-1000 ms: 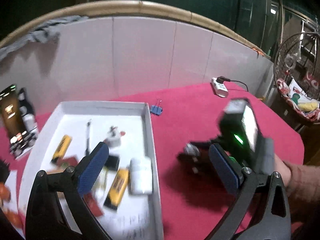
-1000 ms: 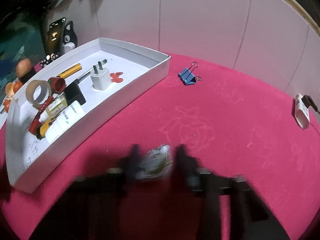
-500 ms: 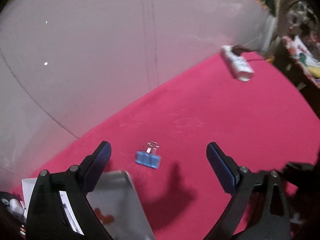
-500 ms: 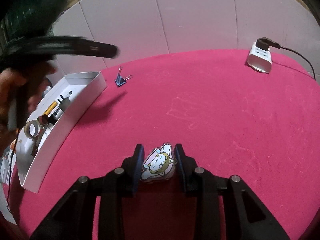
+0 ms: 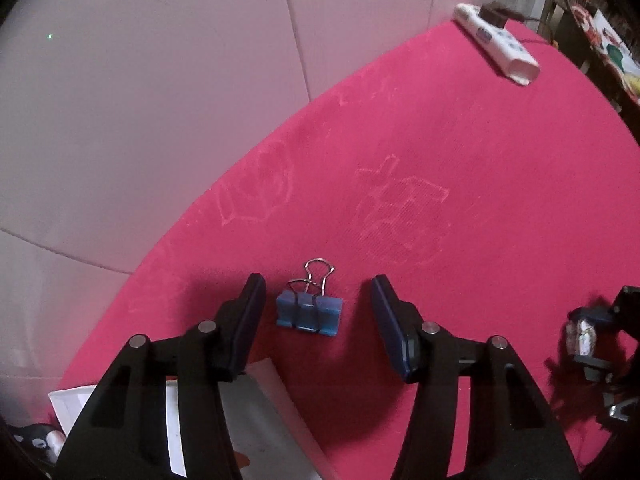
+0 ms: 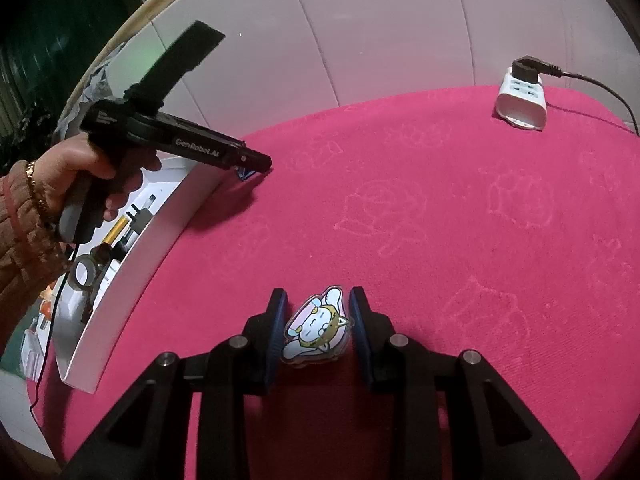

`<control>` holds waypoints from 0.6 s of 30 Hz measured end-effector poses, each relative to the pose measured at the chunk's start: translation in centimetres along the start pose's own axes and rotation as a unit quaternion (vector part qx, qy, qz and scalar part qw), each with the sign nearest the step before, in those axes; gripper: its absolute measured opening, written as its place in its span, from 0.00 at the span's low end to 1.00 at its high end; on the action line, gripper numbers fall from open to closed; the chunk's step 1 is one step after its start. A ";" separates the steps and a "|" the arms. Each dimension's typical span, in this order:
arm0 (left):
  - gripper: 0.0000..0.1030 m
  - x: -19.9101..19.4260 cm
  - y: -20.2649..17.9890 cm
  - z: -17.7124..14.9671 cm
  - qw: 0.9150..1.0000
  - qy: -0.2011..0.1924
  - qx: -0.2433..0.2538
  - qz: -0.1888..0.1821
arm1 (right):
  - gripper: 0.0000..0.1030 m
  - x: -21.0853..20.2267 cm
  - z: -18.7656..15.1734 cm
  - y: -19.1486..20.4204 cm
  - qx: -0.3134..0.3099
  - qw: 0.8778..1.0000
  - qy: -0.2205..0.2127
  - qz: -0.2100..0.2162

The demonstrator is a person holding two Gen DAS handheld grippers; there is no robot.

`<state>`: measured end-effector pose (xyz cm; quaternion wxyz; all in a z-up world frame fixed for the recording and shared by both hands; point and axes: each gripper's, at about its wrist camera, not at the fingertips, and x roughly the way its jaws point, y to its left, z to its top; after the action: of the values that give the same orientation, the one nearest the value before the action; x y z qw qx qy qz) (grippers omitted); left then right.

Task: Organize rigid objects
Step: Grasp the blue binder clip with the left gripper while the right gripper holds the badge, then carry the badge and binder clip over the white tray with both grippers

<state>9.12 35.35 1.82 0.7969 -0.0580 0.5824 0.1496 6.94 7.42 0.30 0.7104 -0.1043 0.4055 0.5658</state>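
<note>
Binder clip: I am seeing the blue binder clip (image 5: 309, 312) lying on the red tablecloth (image 5: 460, 208), wire handles pointing away from my left camera, just beyond the corner of the white tray (image 6: 160, 248).
Left gripper: I am closing the left gripper (image 5: 316, 320) around the clip; the clip is sitting between the jaws, with red cloth showing on both sides, so the pads are not pressing it yet.
Cartoon charm: I am holding the flat cartoon charm (image 6: 318, 326) in the right gripper (image 6: 316, 330), its narrow jaws pinching the charm's two edges above the cloth.
Left hand: in the right view a hand (image 6: 80, 176) with a knitted sleeve is gripping the left tool's handle over the tray's far end, tips pointing down at the clip.
Tray: it is holding small items, among them a tape roll (image 6: 82, 274) and a yellow stick (image 6: 116, 230).
Power strip: a white power strip (image 5: 498, 44) with a black plug is lying at the far edge of the cloth, well apart from the clip.
</note>
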 end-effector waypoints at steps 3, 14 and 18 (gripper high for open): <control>0.53 0.1 0.2 -0.1 1.000 0.005 0.001 -0.002 | 0.30 -0.1 -0.1 -0.2 0.002 1.000 0.000 0.002; 0.32 -0.7 -0.4 -0.2 1.000 -0.014 0.015 0.011 | 0.30 0.0 -0.1 -0.2 0.004 1.000 0.000 0.003; 0.31 -3.9 0.0 -0.9 0.997 -0.073 -0.021 0.003 | 0.30 0.0 -0.1 -0.3 0.004 1.000 -0.001 0.002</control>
<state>7.28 34.44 5.22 0.8354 -0.0616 0.5196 0.1682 7.13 7.25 0.19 0.7099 -0.1000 0.4078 0.5655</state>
